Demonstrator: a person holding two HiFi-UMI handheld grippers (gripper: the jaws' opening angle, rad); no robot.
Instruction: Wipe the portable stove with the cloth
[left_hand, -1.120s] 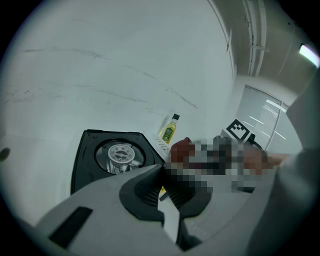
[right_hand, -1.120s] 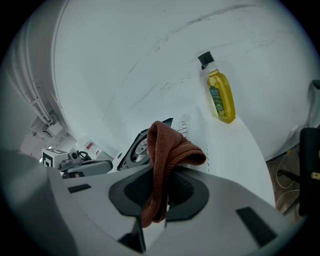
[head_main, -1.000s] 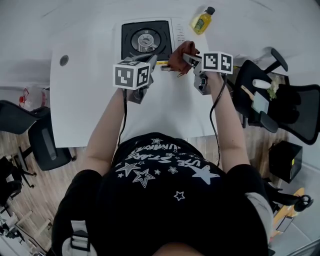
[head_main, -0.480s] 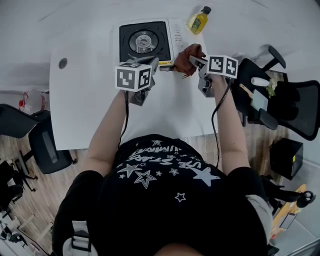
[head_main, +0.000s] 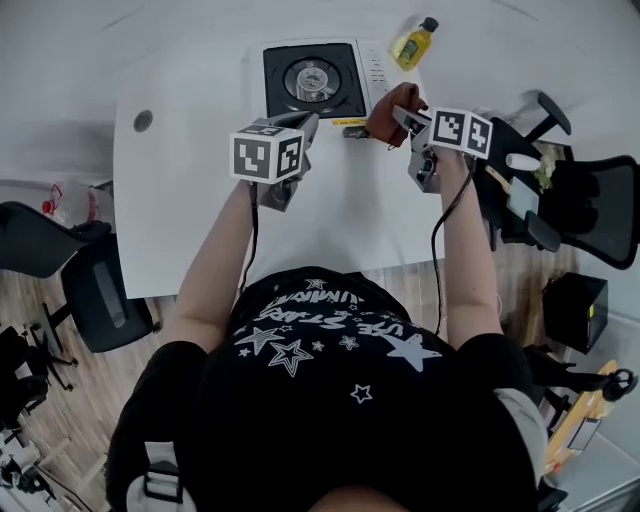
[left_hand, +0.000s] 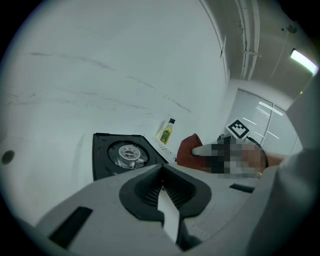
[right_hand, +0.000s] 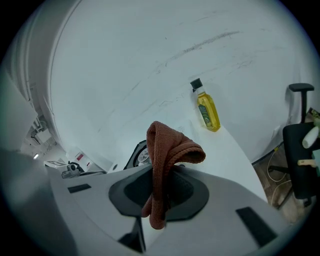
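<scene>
White table (head_main: 180, 220): bears a black-topped, white-bodied portable stove (head_main: 313, 80) near its far edge. Left gripper (head_main: 306, 124): jaws drawn together on nothing, just before the stove's front edge. Right gripper (head_main: 402, 114): clamped on a folded rust-brown knitted cloth (head_main: 385, 108), beside the stove's right front corner. Small yellow bottle (head_main: 413, 44): beyond, to the right.

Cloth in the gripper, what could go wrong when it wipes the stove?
The right gripper pinches only a fold of the brown cloth, so rubbing might pull it free. The yellow bottle stands near the portable stove; a wide swipe could knock it over. The left gripper is not holding the stove, so it may slide.
</scene>
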